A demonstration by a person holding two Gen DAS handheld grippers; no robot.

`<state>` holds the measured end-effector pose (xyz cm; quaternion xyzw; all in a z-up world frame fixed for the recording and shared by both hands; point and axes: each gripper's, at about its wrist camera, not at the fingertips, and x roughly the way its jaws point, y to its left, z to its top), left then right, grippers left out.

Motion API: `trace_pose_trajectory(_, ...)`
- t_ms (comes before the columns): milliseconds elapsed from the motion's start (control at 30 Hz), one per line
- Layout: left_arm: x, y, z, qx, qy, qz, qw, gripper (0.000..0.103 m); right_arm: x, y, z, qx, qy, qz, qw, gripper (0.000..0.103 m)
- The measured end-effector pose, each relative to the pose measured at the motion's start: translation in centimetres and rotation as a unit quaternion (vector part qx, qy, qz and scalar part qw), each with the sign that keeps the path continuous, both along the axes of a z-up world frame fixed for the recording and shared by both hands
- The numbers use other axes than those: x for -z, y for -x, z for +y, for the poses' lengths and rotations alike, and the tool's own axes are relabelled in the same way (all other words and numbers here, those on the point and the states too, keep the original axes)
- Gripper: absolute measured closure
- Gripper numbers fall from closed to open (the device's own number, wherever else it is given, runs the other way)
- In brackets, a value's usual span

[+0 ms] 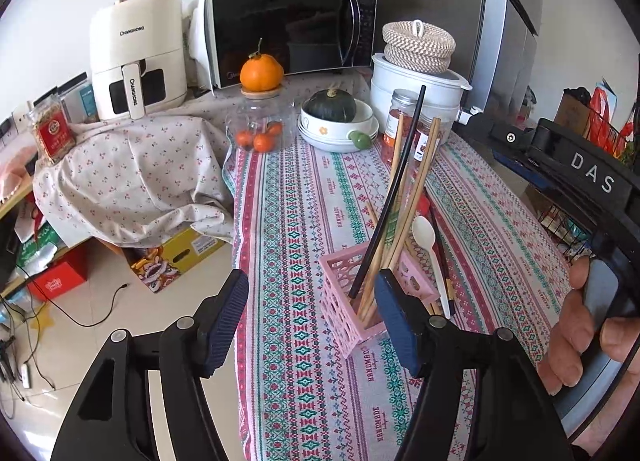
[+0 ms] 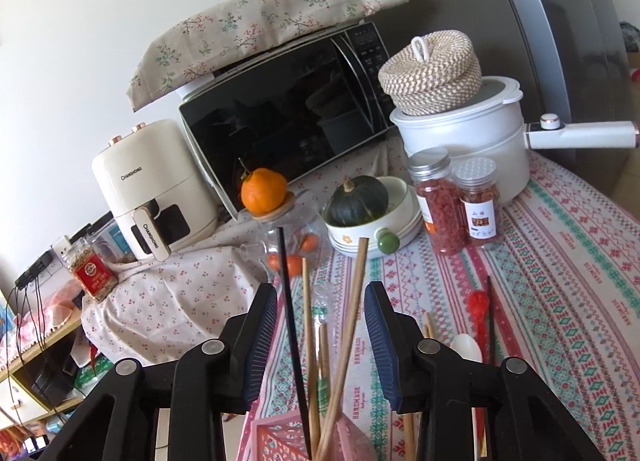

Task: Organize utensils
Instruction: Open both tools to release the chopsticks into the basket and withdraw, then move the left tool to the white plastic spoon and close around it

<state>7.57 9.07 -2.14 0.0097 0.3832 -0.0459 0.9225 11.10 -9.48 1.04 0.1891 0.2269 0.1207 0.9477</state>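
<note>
from the left wrist view, the left hand-held gripper (image 1: 310, 325) stands with its jaws wide apart and nothing pressed between them. its right finger sits just in front of the pink basket (image 1: 352, 301), which stands on the table (image 1: 304, 201) with its patterned cloth, at about 5 o'clock from the middle of the view. inside the basket lean wooden chopsticks (image 1: 416, 197) and one black chopstick (image 1: 394, 189), all tilted toward 1 o'clock. just beside the basket, at its 3 o'clock, a white spoon (image 1: 426, 235) lies on the cloth among more chopsticks. at 3 o'clock a person's hand (image 1: 576, 325) holds the right hand-held gripper's black body (image 1: 580, 165). toward 12 o'clock stand a microwave (image 1: 288, 25), a bowl with a dark green squash (image 1: 330, 105) and an orange (image 1: 261, 71) on a glass jar.

from the right wrist view, the right hand-held gripper (image 2: 322, 341) hangs over the basket (image 2: 280, 437) at 6 o'clock. its jaws stand parted around the upright sticks, with gaps on both sides; the pads press on nothing. the black chopstick (image 2: 294, 341) rises near the left pad, the wooden chopsticks (image 2: 348, 325) between the pads. at 3 o'clock from the gripper, the spoon (image 2: 466, 345) and a red spoon (image 2: 478, 301) lie on the table (image 2: 560, 301).
</note>
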Motion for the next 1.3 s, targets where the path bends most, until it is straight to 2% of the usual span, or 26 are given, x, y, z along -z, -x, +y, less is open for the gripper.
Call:
trace_pose_trajectory(200, -0.9, 0.3, -1.8, 0.012, 0.008, -0.009, 0.9999, 0.027, -0.1, -0.2, -3.0, 0.005, 0.007, 0.022, 1.0, 0.047)
trace_pose_trajectory(367, -1.4, 0.4, -3.7, 0.023, 0.012, -0.015, 0.9996, 0.024, -0.3, -0.3, -5.2, 0.011, 0.031, 0.03, 0.999, 0.043)
trace_pose_trajectory(533, -1.8, 0.3, -6.0, 0.039, 0.008, -0.018, 0.999, 0.022, -0.2, -0.4, -7.5, 0.015, 0.039, 0.043, 0.998, 0.033)
trace_pose_trajectory(933, -2.4, -0.6, -11.1, 0.071, 0.009, -0.012, 0.9974, 0.013, 0.6, -1.7, -13.4, 0.023, 0.053, 0.095, 0.994, 0.02)
trace_pose_trajectory(1033, -2.3, -1.0, -12.9, 0.09, 0.018, 0.004, 0.9957, 0.013, 1.0, -2.1, -14.7, 0.025, 0.06, 0.112, 0.992, 0.02)
trace_pose_trajectory(1167, -1.4, -2.6, -15.1, 0.107, 0.049, 0.051, 0.9917, 0.013, 1.5, -2.8, -16.6, 0.027, 0.052, 0.137, 0.989, 0.019)
trace_pose_trajectory(1300, 0.5, -5.2, -17.5, 0.103, 0.038, 0.094, 0.9895, 0.013, 2.2, -3.7, -18.8, 0.042, 0.044, 0.158, 0.986, 0.019)
